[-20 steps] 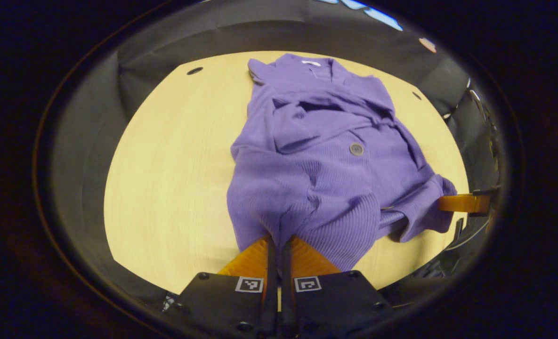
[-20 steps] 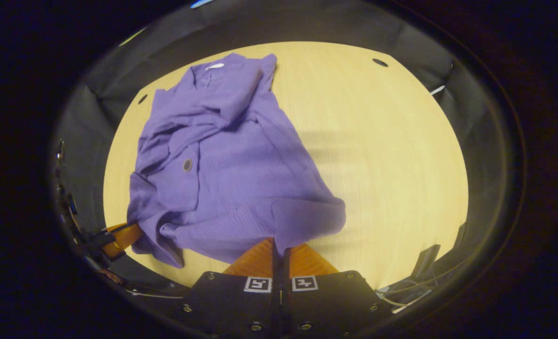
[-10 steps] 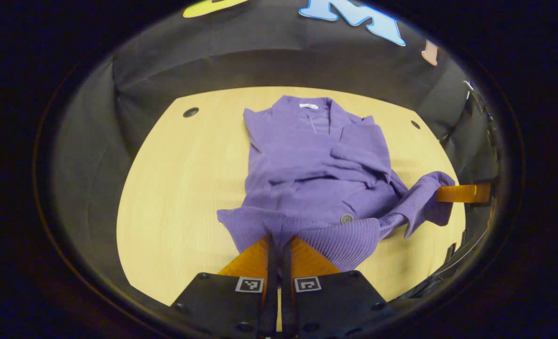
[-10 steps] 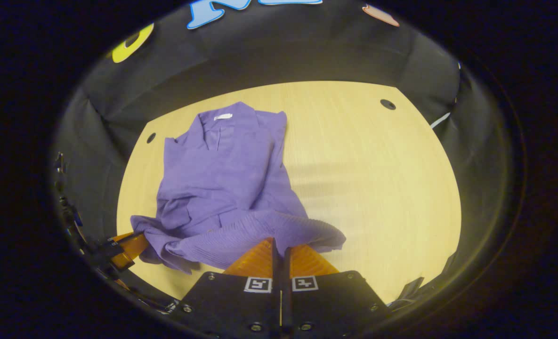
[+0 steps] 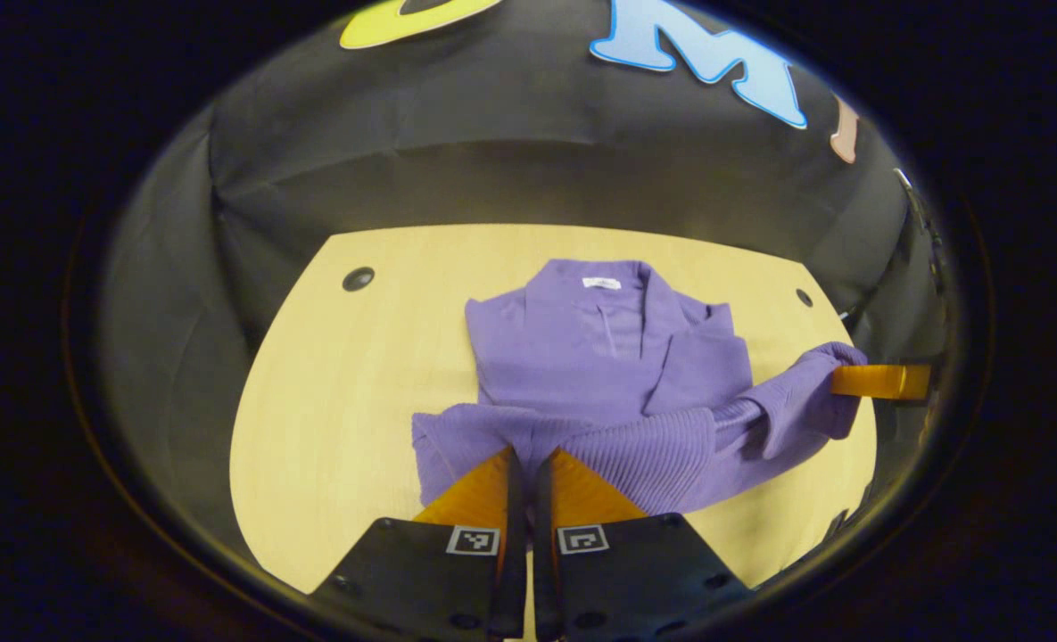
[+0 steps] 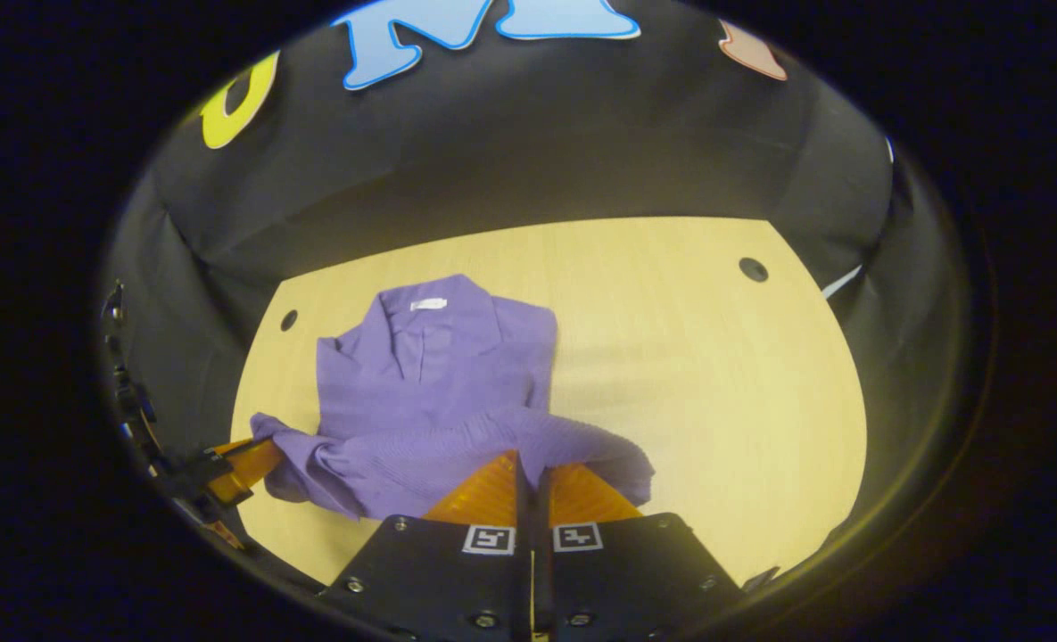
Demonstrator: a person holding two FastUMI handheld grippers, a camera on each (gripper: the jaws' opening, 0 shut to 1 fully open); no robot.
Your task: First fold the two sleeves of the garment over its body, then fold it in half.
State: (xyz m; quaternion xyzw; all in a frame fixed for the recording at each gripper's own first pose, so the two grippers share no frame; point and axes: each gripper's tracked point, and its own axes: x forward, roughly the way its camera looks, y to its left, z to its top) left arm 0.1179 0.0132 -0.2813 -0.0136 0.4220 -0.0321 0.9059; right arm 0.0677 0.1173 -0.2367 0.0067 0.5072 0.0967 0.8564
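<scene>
Garment: a purple knit cardigan (image 5: 608,357) lies on the pale wooden counter (image 5: 341,401), collar toward 12 o'clock in both gripper views, its hem raised at the 6 o'clock side.
Sleeves: by the look of the layered cloth across the chest, both are already folded over the body; I judge the half-fold to be the step in hand.
Left tongs: the left tongs (image 5: 524,459) are clenched on the ribbed hem (image 5: 644,455), the cloth draped over their tips at 6 o'clock in the left gripper view.
Right tongs: the right tongs (image 6: 528,464) are likewise clamped on the hem at its other corner; in the left gripper view they show at 3 o'clock with cloth bunched round the fingers.
Span between: the hem hangs in a slack band from one pair of tongs to the other, sagging in the middle.
Risk, slack: if the two pairs are carried toward the collar at uneven pace or height, the sagging middle could land creased or crooked.
Risk, sleeves: dragging the lifted half low over the body could catch the folded sleeves and pull them out.
Risk, grip: the knit is thick and bunched at the right corner; a shallow bite there could slip mid-carry.
Risk, shift: pulling rather than lifting could slide the whole garment toward 12 o'clock.
</scene>
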